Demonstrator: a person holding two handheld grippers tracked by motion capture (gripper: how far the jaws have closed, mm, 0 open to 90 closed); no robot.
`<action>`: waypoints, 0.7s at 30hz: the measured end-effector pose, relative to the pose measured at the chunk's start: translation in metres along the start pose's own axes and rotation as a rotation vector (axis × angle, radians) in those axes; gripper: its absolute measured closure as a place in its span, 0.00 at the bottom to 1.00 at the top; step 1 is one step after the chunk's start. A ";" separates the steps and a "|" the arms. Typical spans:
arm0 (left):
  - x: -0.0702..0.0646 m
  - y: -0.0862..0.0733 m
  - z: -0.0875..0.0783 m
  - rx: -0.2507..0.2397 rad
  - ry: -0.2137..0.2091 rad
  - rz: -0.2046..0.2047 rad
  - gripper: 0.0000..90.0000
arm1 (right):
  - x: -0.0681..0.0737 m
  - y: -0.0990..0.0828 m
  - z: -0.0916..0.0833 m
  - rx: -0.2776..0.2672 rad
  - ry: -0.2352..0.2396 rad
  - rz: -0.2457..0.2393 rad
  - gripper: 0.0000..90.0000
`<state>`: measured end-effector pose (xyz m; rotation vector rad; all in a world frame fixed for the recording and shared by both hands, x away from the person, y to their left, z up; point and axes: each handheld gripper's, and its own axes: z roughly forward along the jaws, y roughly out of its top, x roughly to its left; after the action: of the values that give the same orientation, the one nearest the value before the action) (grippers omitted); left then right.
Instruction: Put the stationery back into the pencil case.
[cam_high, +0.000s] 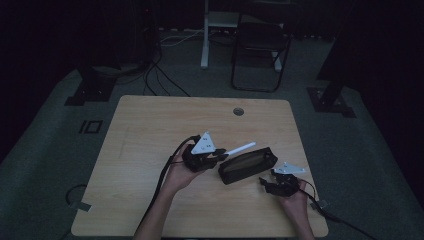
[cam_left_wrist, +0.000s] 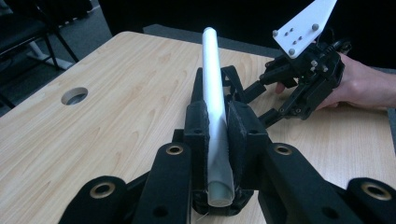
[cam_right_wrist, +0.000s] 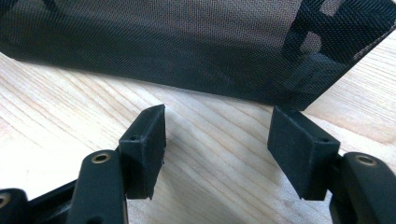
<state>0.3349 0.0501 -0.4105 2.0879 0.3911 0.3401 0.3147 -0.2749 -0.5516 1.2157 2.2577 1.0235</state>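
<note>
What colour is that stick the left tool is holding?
White. The stick shows best in the left gripper view, clamped in the left tool.

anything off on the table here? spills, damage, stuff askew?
Nothing stands out. The left gripper is shut on a white tube, held cleanly between its jaws. The black mesh pouch lies intact on the wooden table, at a slant to the table's edges. The right gripper is open beside it. No spills visible.

left gripper (cam_high: 216, 158): black, brass rivets, black cable | right gripper (cam_high: 270, 185): black, grey screwed plate
</note>
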 end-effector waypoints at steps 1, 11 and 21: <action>0.000 0.001 0.001 0.001 -0.001 0.002 0.88 | 0.000 0.000 0.000 0.000 0.000 -0.001 0.41; 0.000 0.007 0.008 -0.002 -0.011 0.011 0.88 | -0.001 -0.001 -0.001 -0.006 0.001 0.003 0.41; 0.001 0.012 0.011 -0.009 -0.009 0.013 0.88 | -0.001 -0.001 -0.001 -0.007 0.000 0.002 0.41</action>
<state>0.3416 0.0363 -0.4059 2.0830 0.3705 0.3398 0.3140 -0.2769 -0.5520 1.2155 2.2517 1.0317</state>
